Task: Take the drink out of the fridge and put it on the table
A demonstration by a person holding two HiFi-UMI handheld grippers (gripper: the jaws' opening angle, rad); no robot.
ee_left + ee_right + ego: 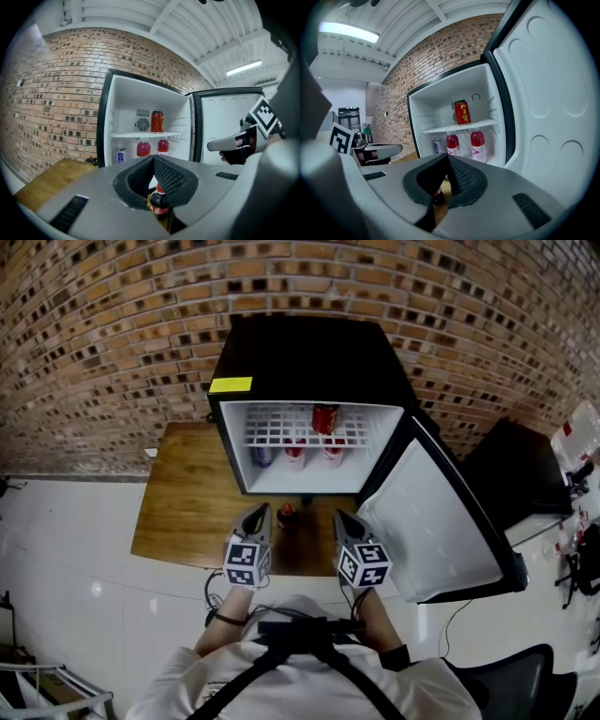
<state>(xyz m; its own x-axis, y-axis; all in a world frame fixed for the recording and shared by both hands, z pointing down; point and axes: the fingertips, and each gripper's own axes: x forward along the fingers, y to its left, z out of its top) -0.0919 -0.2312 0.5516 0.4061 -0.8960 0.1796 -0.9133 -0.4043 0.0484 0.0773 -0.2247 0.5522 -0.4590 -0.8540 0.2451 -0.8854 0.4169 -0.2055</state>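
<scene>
wooden table (178, 512) carried the black mini fridge (309, 362), and its white-lined door (441, 521) hung wide open to the right. the dark cola bottle with a red cap (287, 516) stood upright on the table just in front of the fridge opening. it sat between the two grippers and touched neither, as far as the head view showed.

the left gripper (262, 512) had its jaws pressed together on nothing. in the left gripper view the pads met at the tip, and the bottle showed beyond and below them, not pinched. the right gripper (340, 516) was the same: jaws closed tip to tip and empty, with the bottle only glimpsed past them.

inside the fridge a red can (325, 418) stood on the white wire shelf (281, 432). two pink-red bottles (294, 454) and a blue-and-white can (262, 456) stood underneath.

progress call: one drink was out and set on the table with nobody holding it, so the task looked essentially done. the door was open, but the task sentence didn't ask for shutting it. i couldn't tell whether the other drinks were meant to come out too.
</scene>
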